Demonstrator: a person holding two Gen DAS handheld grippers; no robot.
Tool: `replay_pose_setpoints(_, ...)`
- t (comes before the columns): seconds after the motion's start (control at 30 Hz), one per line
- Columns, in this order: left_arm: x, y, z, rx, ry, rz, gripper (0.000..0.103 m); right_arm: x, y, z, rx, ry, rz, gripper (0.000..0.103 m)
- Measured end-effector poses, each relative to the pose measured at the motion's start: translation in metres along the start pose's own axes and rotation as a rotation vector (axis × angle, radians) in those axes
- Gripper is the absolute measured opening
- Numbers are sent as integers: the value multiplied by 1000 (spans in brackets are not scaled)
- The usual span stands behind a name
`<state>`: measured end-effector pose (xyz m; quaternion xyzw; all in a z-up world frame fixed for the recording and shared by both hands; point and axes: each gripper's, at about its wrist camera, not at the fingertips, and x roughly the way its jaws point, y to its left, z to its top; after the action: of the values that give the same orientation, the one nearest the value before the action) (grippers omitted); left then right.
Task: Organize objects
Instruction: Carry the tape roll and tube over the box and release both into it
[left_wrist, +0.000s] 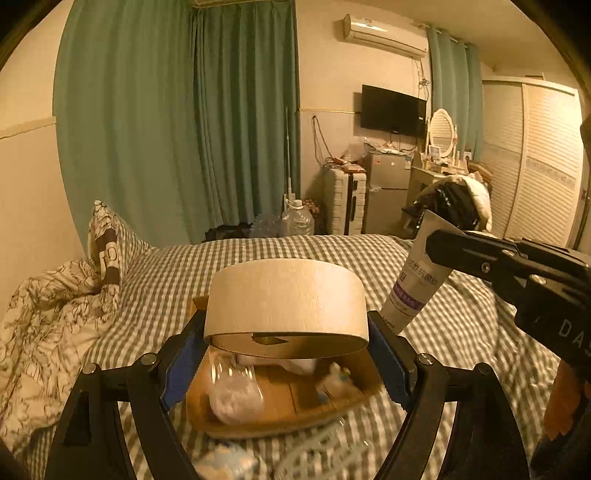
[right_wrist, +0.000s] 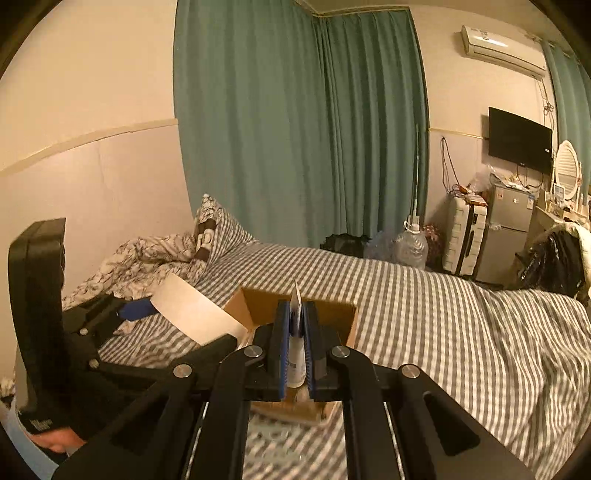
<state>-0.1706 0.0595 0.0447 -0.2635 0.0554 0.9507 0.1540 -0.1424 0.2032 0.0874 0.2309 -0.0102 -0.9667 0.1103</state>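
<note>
My left gripper (left_wrist: 286, 332) is shut on a wide roll of beige tape (left_wrist: 286, 302) and holds it above an open cardboard box (left_wrist: 362, 369) on the bed. The box holds a clear plastic bag (left_wrist: 236, 391) and small pale items. My right gripper (right_wrist: 295, 325) is shut on a white tube with a purple label (right_wrist: 295, 354), crimped end up, above the same box (right_wrist: 332, 314). In the left wrist view the right gripper (left_wrist: 439, 247) holds the tube (left_wrist: 413, 284) to the right of the roll. The roll (right_wrist: 192, 314) shows at left in the right wrist view.
The box sits on a grey checked bedsheet (left_wrist: 443, 332). A rumpled floral quilt (left_wrist: 48, 317) and a pillow (left_wrist: 107, 236) lie at the left by the wall. Pale items (left_wrist: 229, 461) lie on the sheet in front of the box. Green curtains, water jug, suitcase and fridge stand beyond the bed.
</note>
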Motion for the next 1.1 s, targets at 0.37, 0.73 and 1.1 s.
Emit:
replay_pose_setpoints(0.37,91,34,-27,-47,125,-4,85,112,-11,-24,50,162,23,7)
replay_pose_setpoints(0.73,84,48,-46,-92,164,54,99,96,-21,-32,83,148,-30,52)
replay_pose_setpoints(1.1,-28,50,-38,-114,76,76,103,-24,-10,0,12,50,-94,65)
